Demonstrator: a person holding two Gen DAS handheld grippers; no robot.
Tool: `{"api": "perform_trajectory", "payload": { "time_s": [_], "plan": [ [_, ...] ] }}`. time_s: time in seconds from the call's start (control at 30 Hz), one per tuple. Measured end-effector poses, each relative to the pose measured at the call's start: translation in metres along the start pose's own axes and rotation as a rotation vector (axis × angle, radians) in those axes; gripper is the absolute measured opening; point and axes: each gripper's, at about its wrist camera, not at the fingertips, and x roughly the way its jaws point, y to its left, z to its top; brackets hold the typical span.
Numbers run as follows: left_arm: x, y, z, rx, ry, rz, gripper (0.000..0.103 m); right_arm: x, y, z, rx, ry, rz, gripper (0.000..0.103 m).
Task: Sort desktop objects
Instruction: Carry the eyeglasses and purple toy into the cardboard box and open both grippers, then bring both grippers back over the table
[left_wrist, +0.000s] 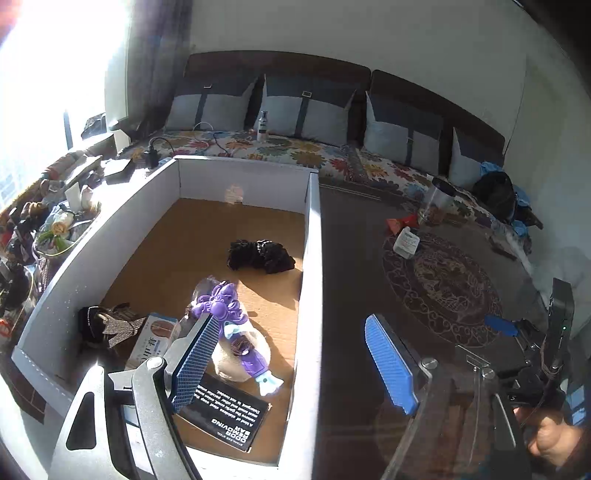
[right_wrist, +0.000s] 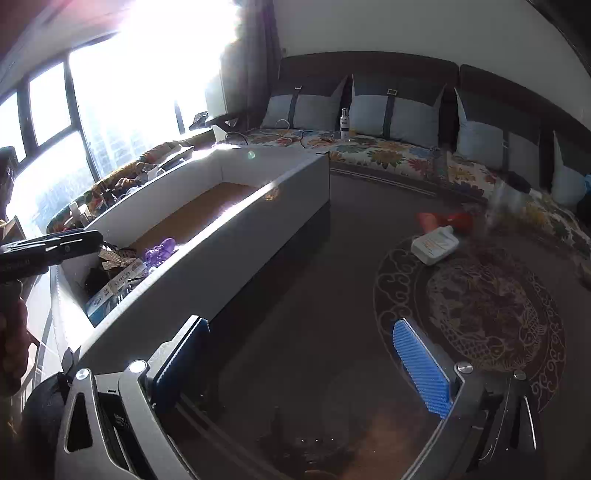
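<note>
Both tools are gaping, holding nothing: left tool (left_wrist: 295, 363) is hanging over the box's (left_wrist: 312, 236) right wall, purple toy (left_wrist: 231, 317) lying just beneath its left finger; right tool (right_wrist: 310, 363) is hovering over bare glass desk (right_wrist: 295, 266).

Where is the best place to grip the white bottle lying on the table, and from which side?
Grip the white bottle across its flat body, coming from above. It lies on its side, so the narrow edges probably suit the pads best.
</note>
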Motion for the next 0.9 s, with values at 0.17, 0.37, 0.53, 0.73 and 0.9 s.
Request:
{"api": "perform_trajectory", "payload": {
  "time_s": [0.17, 0.37, 0.53, 0.73, 0.9],
  "plan": [
    [0.027, -0.107, -0.02, 0.159, 0.046, -0.122, 0.103, -0.009, -0.117, -0.088, 0.087, 0.131, -0.209, 0.1],
    [0.124, -0.187, -0.068, 0.248, 0.232, -0.103, 0.103, -0.04, -0.192, -0.125, 0.221, 0.12, -0.336, 0.1],
    [0.164, -0.217, -0.073, 0.26, 0.235, -0.061, 0.103, -0.038, -0.207, -0.119, 0.299, 0.115, -0.351, 0.1],
    [0.19, -0.236, -0.063, 0.263, 0.218, -0.043, 0.103, -0.027, -0.207, -0.116, 0.274, 0.14, -0.381, 0.1],
    [0.206, -0.241, -0.066, 0.296, 0.241, -0.034, 0.103, -0.028, -0.211, -0.114, 0.297, 0.129, -0.359, 0.1]
  ]
}}
